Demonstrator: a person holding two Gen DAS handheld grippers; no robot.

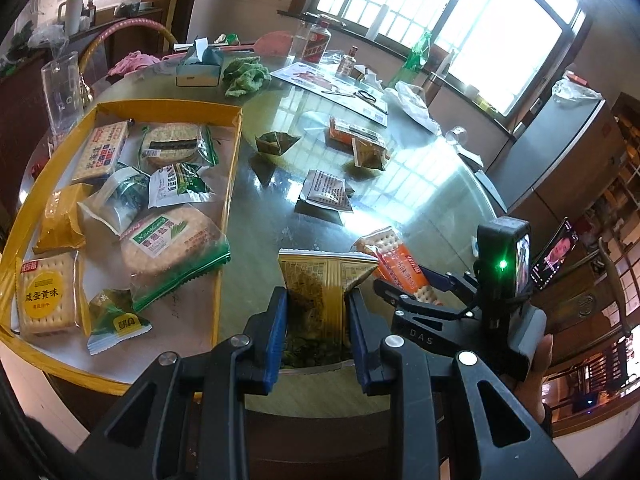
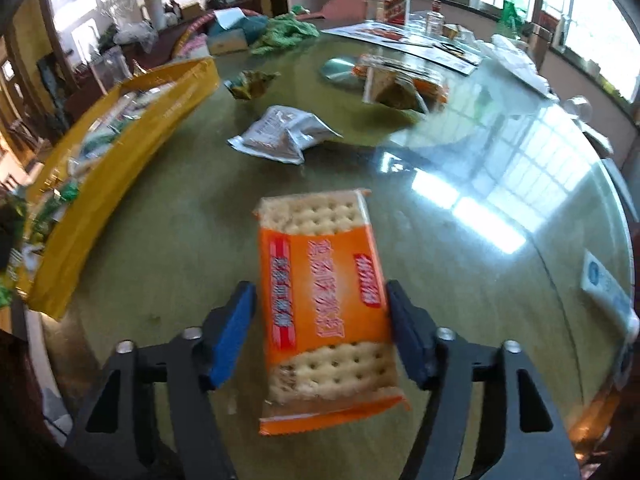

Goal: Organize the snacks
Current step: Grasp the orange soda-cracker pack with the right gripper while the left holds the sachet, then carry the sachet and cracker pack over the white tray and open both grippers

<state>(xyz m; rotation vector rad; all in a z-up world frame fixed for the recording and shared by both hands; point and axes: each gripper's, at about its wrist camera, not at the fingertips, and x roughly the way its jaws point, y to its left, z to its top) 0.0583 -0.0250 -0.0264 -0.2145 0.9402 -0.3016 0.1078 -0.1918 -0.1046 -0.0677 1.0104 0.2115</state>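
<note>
On the round glass-topped table stands a shallow yellow cardboard tray, and everything else is placed here relative to that tray.

The left gripper hangs just beside the tray's right wall, near its front corner. Its blue-padded fingers are clamped on a yellow-and-green foil snack packet, pressing it from both sides so it stands upright above the glass.

The right gripper is further from the tray, out over the bare table. An orange-wrapped pack of square crackers lies between its fingers. The right pad touches the wrapper's edge, while the left pad stands a little apart from it, so the fingers bracket the pack without squeezing it. Whether the pack rests on the glass or is lifted cannot be told.

Inside the tray lie several packets already: a round biscuit pack with a green-trimmed wrapper, a square cracker pack with a yellow circle label, and smaller green and white pouches.

Beyond the tray, toward the window, a crumpled silver pouch, a small green packet and another orange cracker pack are still loose on the table.
</note>
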